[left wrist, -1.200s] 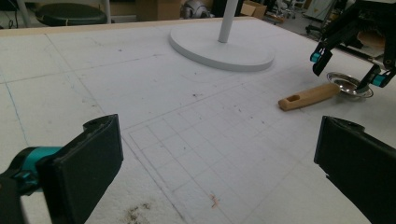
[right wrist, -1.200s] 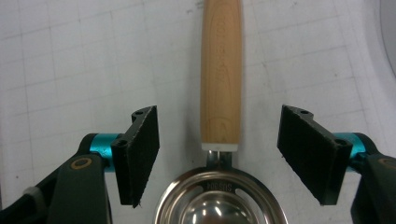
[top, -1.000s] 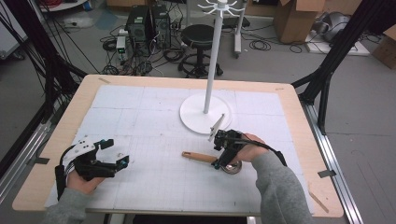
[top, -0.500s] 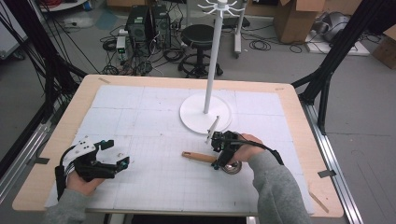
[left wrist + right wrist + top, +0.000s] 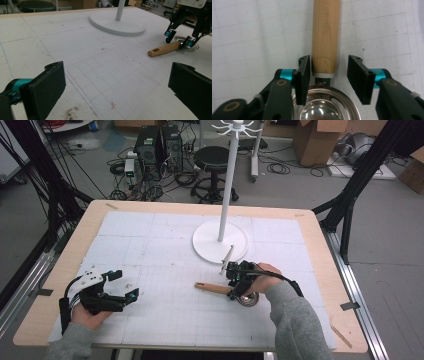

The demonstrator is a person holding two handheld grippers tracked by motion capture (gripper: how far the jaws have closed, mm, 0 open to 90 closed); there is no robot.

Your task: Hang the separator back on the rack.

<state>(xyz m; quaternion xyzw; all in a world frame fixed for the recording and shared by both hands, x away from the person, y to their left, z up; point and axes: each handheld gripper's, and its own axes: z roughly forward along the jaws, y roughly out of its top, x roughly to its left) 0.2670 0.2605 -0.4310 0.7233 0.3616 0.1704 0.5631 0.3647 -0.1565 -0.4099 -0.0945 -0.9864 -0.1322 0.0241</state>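
A utensil with a wooden handle and a shiny metal bowl lies flat on the white mat, right of centre. My right gripper stands open over its neck. In the right gripper view the jaws straddle the handle just above the bowl: the left pad is right against the wood, while a gap separates the right pad from it. My left gripper rests open at the front left with nothing between its jaws. From the left gripper view the handle and right gripper lie ahead.
A white stand with a round base and a tall pole rises behind the utensil, its base at the mat's far side. A thin pale rod leans at the base's front edge. The mat covers a wooden table.
My right gripper has shifted slightly left and down over the utensil's neck. The left gripper and the utensil have stayed put.
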